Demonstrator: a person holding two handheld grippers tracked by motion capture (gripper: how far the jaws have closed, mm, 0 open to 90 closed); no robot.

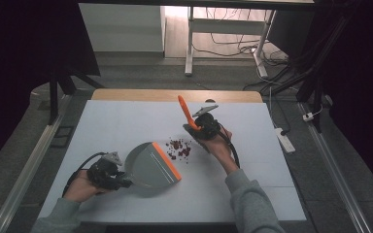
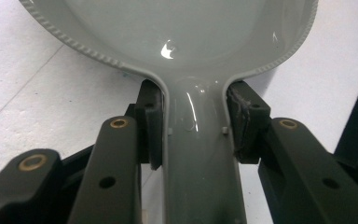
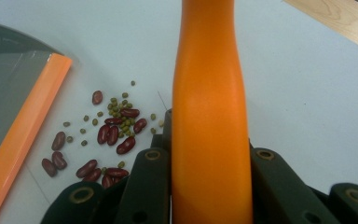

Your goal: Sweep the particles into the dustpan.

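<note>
Right hand [image 1: 217,141] raised, orange brush handle [image 1: 185,111] upright.

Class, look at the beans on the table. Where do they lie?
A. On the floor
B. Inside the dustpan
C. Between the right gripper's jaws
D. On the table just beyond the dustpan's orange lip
D: the beans lie scattered on the table, just off the dustpan lip.

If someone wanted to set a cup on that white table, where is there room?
The far left of the table, beyond the dustpan, is bare, and so is the right side past the right gripper. It is crowded mid-table, where the spilled beans lie by the dustpan's orange lip.
</note>
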